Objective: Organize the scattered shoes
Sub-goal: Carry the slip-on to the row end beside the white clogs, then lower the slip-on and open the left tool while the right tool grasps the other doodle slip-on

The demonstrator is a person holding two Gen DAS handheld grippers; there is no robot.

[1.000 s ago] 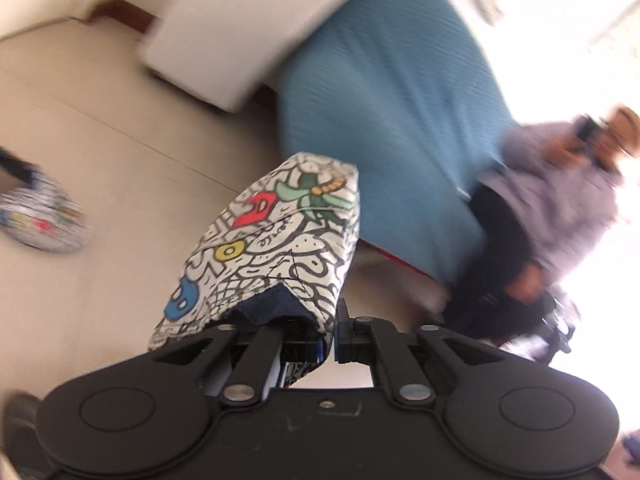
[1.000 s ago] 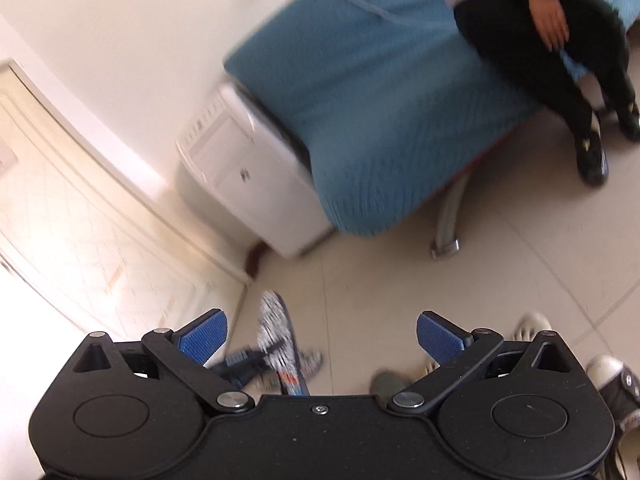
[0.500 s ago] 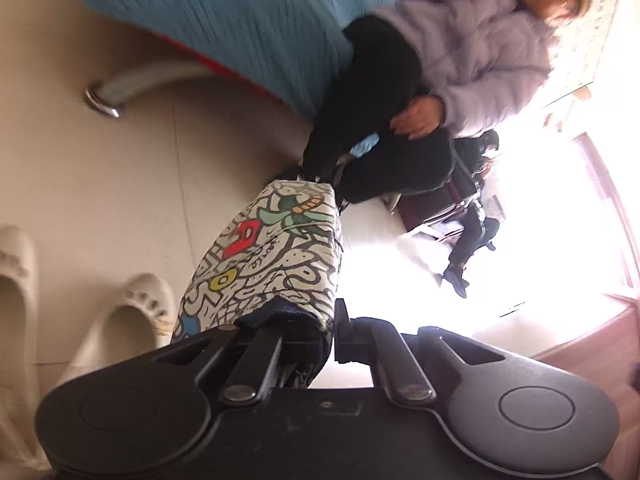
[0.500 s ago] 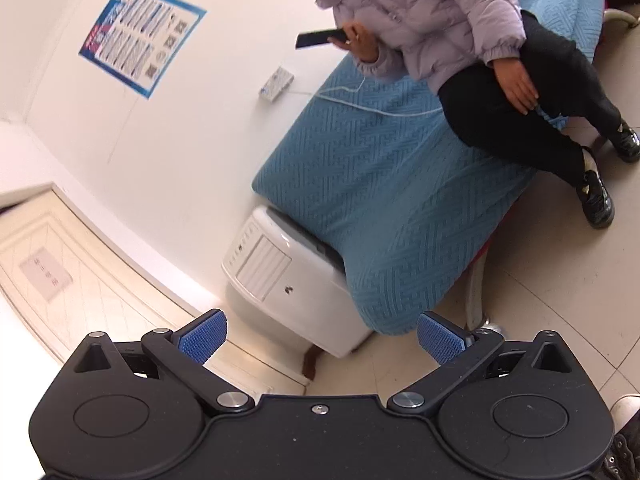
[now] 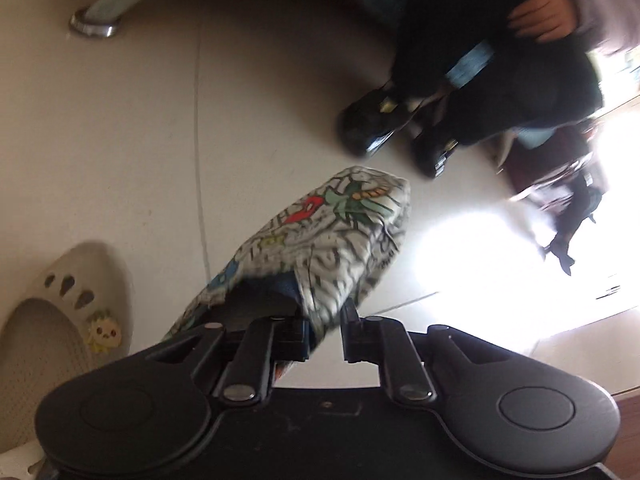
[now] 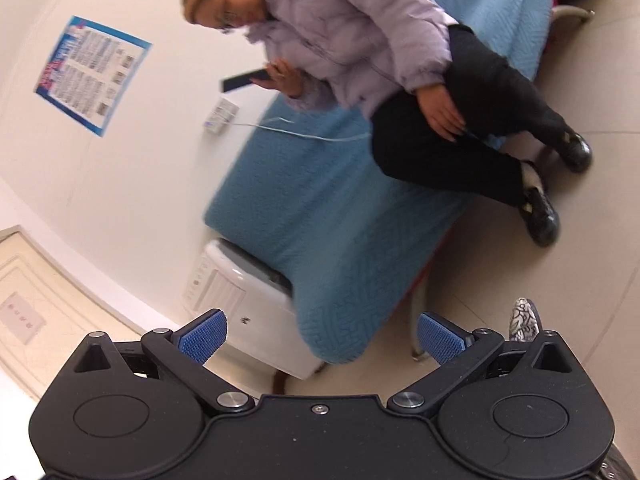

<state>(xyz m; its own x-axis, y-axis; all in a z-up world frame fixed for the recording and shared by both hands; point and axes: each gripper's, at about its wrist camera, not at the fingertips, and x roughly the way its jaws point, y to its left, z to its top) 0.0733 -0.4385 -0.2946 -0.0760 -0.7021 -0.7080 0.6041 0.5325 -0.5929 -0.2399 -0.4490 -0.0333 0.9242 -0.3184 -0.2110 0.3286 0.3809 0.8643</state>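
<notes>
My left gripper is shut on the heel edge of a white slip-on shoe with colourful doodle print, held above the tiled floor with its toe pointing away. A beige clog with a small flower charm lies on the floor at the lower left. My right gripper is open and empty, its blue pads spread wide, aimed at the bed. The tip of the patterned shoe peeks up at the right of the right wrist view.
A person in a lilac jacket sits on a blue-covered bed, her black shoes on the floor ahead. A white appliance stands by the bed end. A metal bed leg touches the floor at the upper left.
My left gripper has swung right and down with the patterned shoe, from facing the bed to over the floor by the beige clog. My right gripper has tilted up, still open.
</notes>
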